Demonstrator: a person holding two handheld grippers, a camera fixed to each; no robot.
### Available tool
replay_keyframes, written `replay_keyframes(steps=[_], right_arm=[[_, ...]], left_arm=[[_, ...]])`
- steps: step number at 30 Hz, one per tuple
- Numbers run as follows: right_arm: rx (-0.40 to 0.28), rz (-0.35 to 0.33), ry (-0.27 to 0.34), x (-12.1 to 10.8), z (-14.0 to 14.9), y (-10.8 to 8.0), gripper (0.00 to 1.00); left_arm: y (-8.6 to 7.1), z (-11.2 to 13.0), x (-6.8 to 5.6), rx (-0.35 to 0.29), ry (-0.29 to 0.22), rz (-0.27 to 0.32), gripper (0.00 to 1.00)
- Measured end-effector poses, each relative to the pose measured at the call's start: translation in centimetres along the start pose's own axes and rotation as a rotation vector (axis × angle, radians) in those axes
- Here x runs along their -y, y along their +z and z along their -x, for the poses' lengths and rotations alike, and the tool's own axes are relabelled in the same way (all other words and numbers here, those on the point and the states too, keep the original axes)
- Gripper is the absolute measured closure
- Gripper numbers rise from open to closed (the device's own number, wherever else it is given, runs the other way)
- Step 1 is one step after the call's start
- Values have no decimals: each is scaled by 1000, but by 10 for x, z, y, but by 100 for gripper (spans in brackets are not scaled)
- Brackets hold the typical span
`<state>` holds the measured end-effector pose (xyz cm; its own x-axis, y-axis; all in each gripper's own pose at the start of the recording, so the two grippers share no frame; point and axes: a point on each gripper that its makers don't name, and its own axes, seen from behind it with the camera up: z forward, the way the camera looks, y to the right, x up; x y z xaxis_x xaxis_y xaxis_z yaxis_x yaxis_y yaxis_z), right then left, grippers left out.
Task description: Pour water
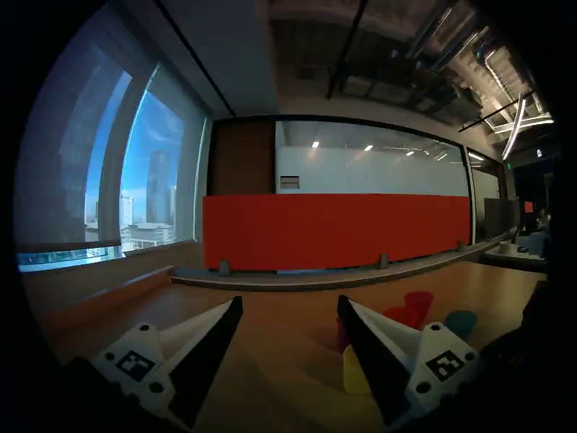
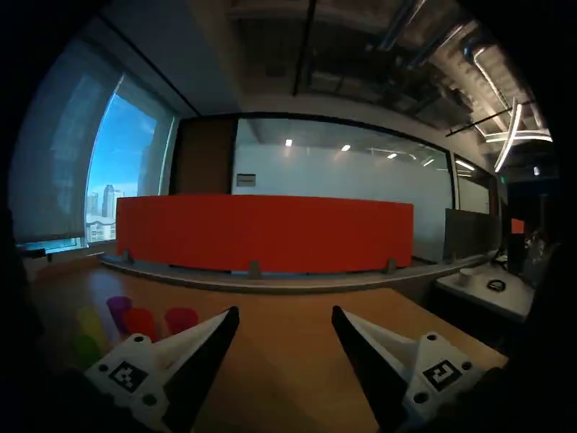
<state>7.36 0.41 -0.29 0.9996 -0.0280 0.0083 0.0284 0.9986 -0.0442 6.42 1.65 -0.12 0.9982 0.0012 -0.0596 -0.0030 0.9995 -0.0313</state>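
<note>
So the left hand-held gripper (image 1: 288, 299) has its two fingers spread wide apart with nothing between them, hanging low over the wooden bench (image 1: 288, 350). Tucked just behind its right-side finger is a yellow cup (image 1: 353, 374), partly hidden. A little further out are a red cup (image 1: 419, 302) and a teal cup (image 1: 461, 322), both upright on the bench (can't tell if any of them has water in it). The right hand-held gripper (image 2: 285, 309) is the same deal: fingers apart, gripping nothing, over the same wood. In the right gripper view a cluster of coloured cups (image 2: 141, 321) stands off to the left of its left-side finger, pretty murky in the shadow. Along the far edge of the bench runs a long red partition (image 1: 332, 231), and on the left a big window (image 1: 151, 187) looks out on a city skyline.
</note>
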Motion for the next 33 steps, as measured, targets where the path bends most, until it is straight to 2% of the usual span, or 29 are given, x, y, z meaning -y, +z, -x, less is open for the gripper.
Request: replay_keyframes(steps=[8, 21, 29, 33], right_arm=[[11, 11, 9, 2, -1, 3, 0], [22, 24, -3, 7, -2, 3, 0], [35, 33, 2, 6, 2, 3, 1], [38, 30, 6, 7, 4, 4, 0]], left_arm=[[0, 10, -1, -3, 5, -10, 3], [-5, 39, 11, 13, -39, -23, 3], [-7, 45, 19, 15, -30, -34, 3], [-8, 47, 20, 16, -41, -34, 2]])
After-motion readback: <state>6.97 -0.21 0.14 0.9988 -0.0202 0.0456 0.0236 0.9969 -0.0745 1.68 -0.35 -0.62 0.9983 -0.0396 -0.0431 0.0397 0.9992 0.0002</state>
